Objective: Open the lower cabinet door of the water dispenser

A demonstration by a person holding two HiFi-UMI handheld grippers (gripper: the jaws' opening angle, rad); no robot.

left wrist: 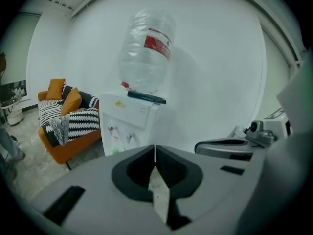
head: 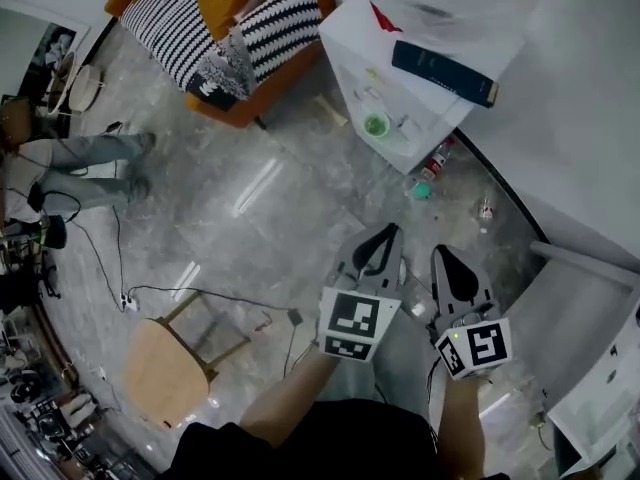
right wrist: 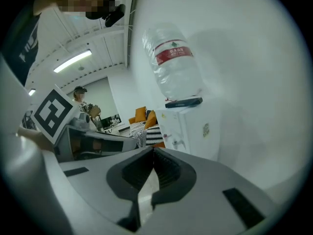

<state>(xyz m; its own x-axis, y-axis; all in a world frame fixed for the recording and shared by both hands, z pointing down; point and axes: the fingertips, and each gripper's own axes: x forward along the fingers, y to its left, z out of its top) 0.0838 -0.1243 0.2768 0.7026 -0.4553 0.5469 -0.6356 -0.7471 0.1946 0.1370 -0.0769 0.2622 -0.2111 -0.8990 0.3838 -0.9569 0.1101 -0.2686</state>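
- Closest in, the left gripper [head: 385,233] has its jaws pressed together, with nothing between them.
- Just beside it is the right gripper [head: 442,253] — jaws closed too, and empty.
- Ahead, well apart from both, the water dispenser [head: 385,108] stands against the white wall with a clear bottle [left wrist: 146,53] on top. Its lower cabinet door is hidden behind the gripper bodies.
- Farther left sits an orange sofa [head: 230,28].

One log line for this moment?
left gripper: shut, empty | right gripper: shut, empty | water dispenser: ahead, untouched | lower door: hidden
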